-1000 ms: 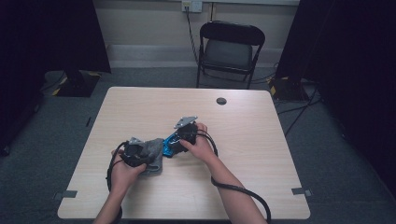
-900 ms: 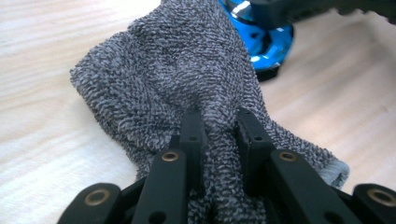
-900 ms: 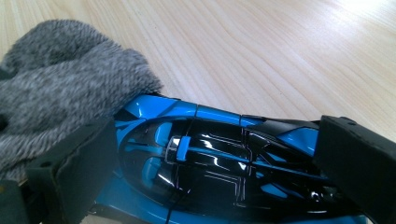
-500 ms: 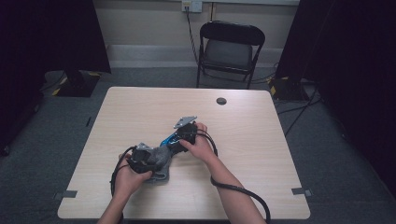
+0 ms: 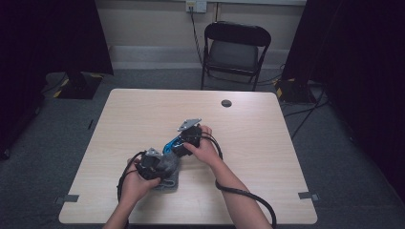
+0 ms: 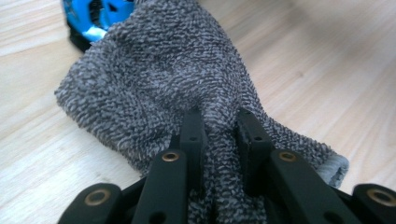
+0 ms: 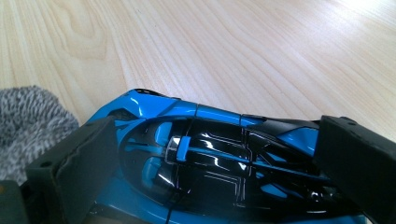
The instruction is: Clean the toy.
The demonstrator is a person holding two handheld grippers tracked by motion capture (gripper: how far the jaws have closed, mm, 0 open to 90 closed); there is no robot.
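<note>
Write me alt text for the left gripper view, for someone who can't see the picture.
Two black jaws of the left hand-held gripper pinch a bunched fold of a grey, fuzzy cloth lying on a light wooden table. At the top edge, part of a blue and black toy car shows at the cloth's far end.

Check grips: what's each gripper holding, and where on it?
Left gripper is shut on a bunched fold of the grey terry cloth, near its edge. Right gripper clamps the blue and black toy car across its two sides.
</note>
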